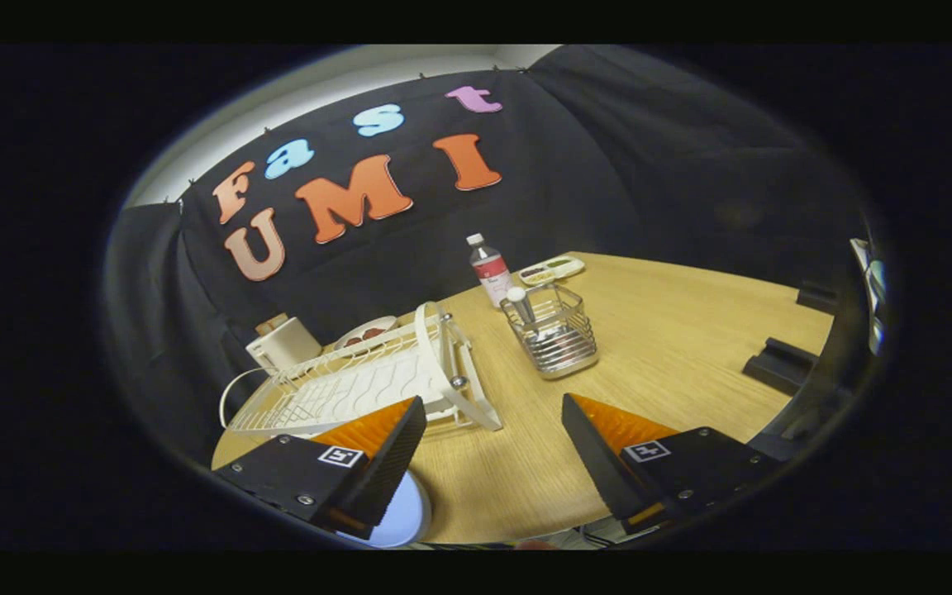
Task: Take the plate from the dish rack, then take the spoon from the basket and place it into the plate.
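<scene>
The plate (406, 514) already lies on the bench (674, 330) under the hand-held gripper (492, 450), whose fingers stand apart and empty. The spoon (519, 304) stands in the wire basket (554, 335) ahead; the next move probably needs a reach to its handle.

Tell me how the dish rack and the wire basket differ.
The dish rack is white, wide and low, lying just beyond one of the open gripper's fingers; the wire basket is shiny metal, narrow and upright, farther ahead. The rack looks empty, while the basket holds a spoon. Both are open wirework standing on the wooden table.
</scene>
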Demonstrator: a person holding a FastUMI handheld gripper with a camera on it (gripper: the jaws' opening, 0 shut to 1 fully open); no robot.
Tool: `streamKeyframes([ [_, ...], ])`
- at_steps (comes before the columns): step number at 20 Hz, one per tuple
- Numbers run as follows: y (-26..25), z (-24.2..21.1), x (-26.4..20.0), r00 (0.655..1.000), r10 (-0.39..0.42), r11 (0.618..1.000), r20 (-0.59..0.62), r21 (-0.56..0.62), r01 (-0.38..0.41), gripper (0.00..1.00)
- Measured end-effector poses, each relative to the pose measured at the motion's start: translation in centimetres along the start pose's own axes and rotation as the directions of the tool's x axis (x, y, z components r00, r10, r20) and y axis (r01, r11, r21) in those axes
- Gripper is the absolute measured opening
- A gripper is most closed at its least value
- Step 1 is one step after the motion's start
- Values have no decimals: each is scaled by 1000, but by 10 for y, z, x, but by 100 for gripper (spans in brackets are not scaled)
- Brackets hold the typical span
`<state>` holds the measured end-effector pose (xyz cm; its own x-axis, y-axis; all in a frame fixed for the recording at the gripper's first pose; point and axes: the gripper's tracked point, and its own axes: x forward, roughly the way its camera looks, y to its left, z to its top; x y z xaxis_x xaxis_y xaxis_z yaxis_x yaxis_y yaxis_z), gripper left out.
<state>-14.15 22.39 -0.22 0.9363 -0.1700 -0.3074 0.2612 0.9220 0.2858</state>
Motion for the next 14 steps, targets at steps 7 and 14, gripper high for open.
streamKeyframes([
  [7,-18,62,27,981,-86,981,175,-158,114,98],
  [14,-15,62,56,981,-65,958,184,-263,113,69],
])
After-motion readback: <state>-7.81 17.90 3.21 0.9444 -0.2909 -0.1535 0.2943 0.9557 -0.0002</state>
